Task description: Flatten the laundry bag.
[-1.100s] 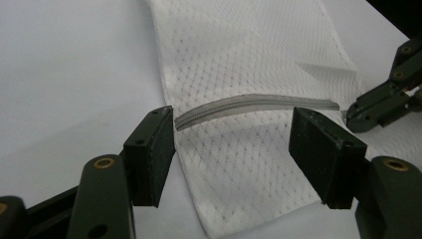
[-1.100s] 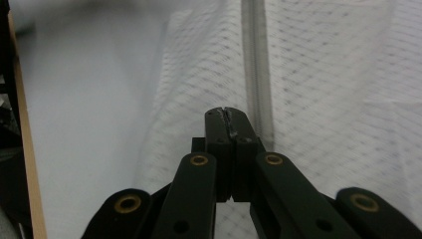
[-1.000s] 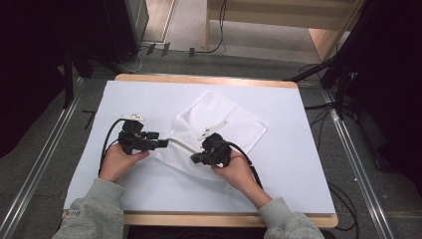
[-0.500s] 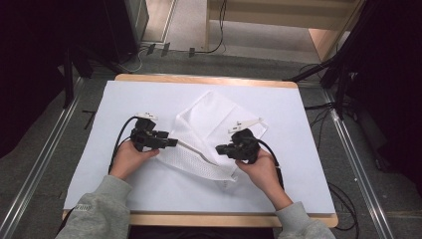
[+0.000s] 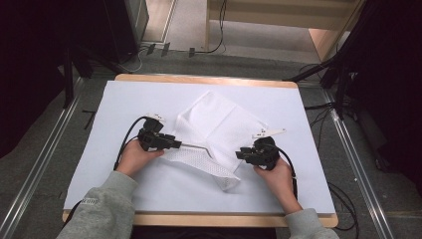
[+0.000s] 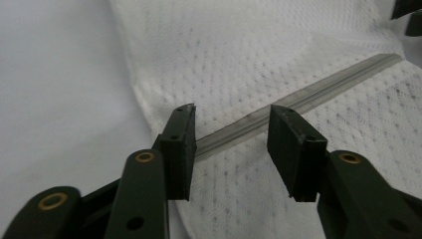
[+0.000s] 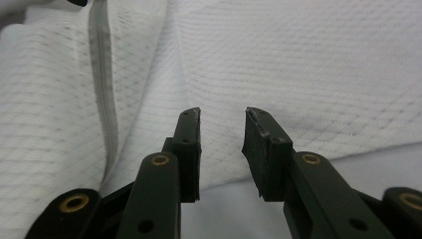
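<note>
Your left claw (image 5: 175, 144) sits at the left edge of the white mesh bag (image 5: 219, 124), which lies spread across the middle of the white table (image 5: 124, 99), partly folded so that a lower flap runs toward the front edge. In the left gripper view the claw (image 6: 231, 137) has its jaws apart, and the bag's grey zipper strip (image 6: 318, 92) runs between them; the jaws have just been closing, yet the pads do not press on the strip. Your right claw (image 5: 242, 153) rests at the bag's right side, near the folded flap. In the right gripper view this claw (image 7: 222, 132) stands with a gap between its jaws above the mesh, just inside the bag's edge; they have just been opening, and nothing is pinched between them. The zipper strip (image 7: 102, 74) lies off to that view's left, well apart from the right claw.
</note>
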